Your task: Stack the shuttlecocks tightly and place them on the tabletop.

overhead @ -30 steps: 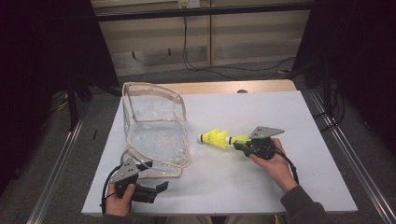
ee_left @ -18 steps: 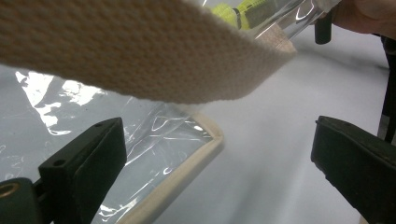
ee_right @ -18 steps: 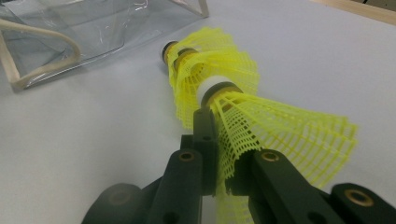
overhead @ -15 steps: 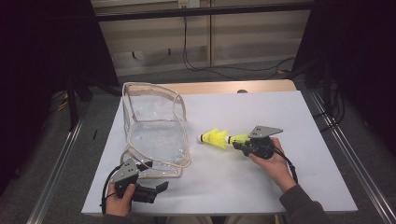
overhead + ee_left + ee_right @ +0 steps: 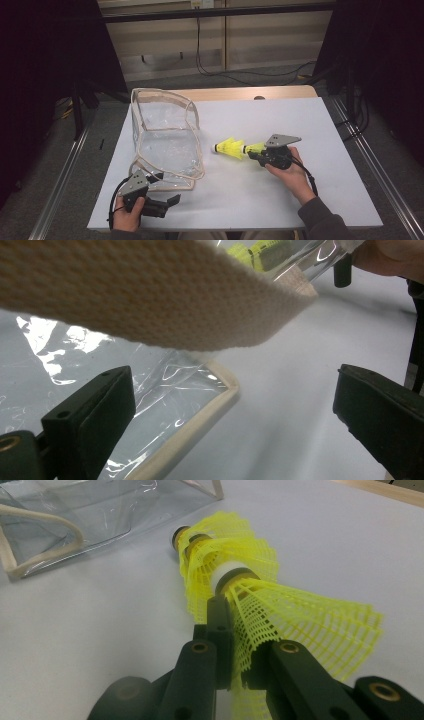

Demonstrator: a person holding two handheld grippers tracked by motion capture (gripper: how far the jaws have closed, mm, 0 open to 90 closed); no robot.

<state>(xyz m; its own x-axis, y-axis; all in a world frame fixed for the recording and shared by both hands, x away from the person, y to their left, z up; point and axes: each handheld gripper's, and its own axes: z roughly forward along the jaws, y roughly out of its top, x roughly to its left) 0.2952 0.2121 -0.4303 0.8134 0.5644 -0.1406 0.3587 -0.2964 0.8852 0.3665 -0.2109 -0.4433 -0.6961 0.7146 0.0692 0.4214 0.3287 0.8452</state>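
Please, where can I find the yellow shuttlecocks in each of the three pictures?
High view: yellow shuttlecocks at centre, in the right tongs.
Left gripper view: top centre, behind the clear bag.
Right gripper view: centre, clamped.
Shared landmark: the bag's beige trim.

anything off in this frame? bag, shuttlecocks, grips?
Two small things. The right gripper pinches the yellow shuttlecocks by the mesh skirt, which is crushed between the jaws. The clear bag lies tipped on the table, its strap draped above the open left gripper. Nothing spilled or broken.
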